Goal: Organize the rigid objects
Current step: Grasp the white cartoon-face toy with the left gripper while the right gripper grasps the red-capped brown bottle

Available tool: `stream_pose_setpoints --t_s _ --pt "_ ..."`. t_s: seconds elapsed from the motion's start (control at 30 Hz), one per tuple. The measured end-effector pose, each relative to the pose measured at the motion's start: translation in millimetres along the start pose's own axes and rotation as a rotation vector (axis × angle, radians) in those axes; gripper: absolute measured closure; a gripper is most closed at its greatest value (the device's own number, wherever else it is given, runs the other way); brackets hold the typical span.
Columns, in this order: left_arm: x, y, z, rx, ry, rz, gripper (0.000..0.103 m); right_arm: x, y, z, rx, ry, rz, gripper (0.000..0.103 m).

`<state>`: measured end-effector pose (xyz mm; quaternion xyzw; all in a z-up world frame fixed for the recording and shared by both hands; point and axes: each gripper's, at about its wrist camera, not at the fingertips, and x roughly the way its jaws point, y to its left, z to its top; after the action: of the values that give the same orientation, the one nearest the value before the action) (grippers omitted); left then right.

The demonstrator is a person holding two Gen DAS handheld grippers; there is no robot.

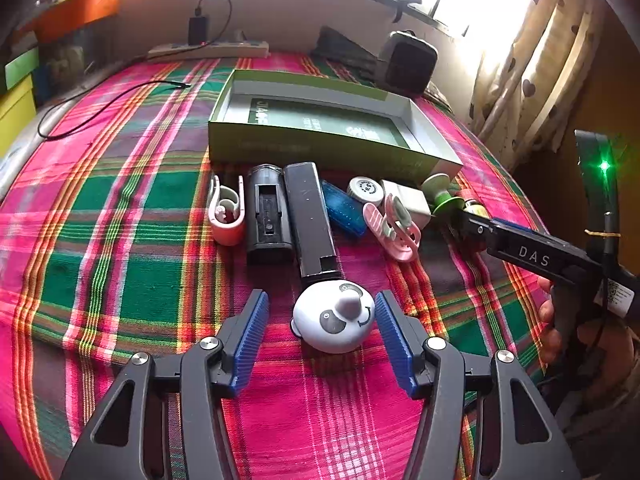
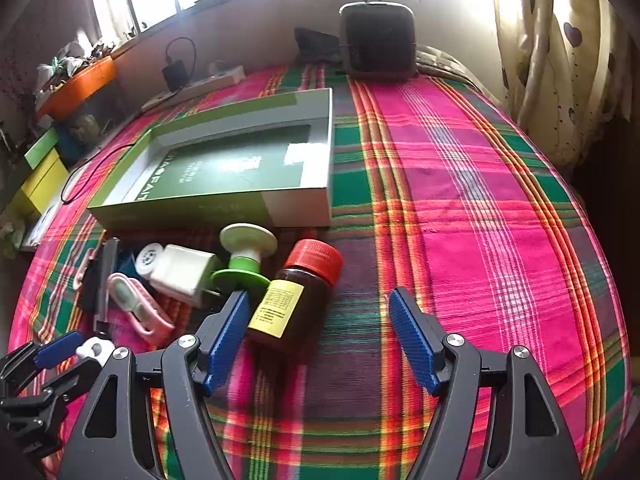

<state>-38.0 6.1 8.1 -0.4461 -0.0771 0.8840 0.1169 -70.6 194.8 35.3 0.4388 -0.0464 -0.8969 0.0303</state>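
A row of small objects lies on the plaid cloth in front of an open green box (image 1: pixel 328 148). My left gripper (image 1: pixel 322 320) is open around a white panda-faced toy (image 1: pixel 334 320), apart from both pads. Behind it lie a long black bar (image 1: pixel 310 216), a black holder (image 1: pixel 266 212), pink clips (image 1: pixel 226 212), a blue case (image 1: pixel 344 208), a white charger (image 1: pixel 408 200) and a green spool (image 1: pixel 442 192). My right gripper (image 2: pixel 318 336) is open. A brown bottle (image 2: pixel 296 296) with a red cap lies between its fingers, close to the left pad (image 2: pixel 228 336). The box also shows in the right wrist view (image 2: pixel 224 208).
A dark square speaker (image 2: pixel 376 40) stands at the back near the curtain (image 2: pixel 560 60). A power strip (image 1: pixel 208 50) with a plugged charger lies along the back wall. A black cable (image 1: pixel 100 108) runs across the cloth at left. Coloured boxes (image 1: pixel 16 92) stand at far left.
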Motion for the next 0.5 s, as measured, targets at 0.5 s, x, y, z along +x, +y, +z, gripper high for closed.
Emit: stream_pose_setpoints --t_s 0.5 --pt "-1.5 3.0 -0.1 -0.005 -0.002 0.025 0.062 -3.5 -5.8 -1.4 -0.006 -0.016 -0.018 0.059"
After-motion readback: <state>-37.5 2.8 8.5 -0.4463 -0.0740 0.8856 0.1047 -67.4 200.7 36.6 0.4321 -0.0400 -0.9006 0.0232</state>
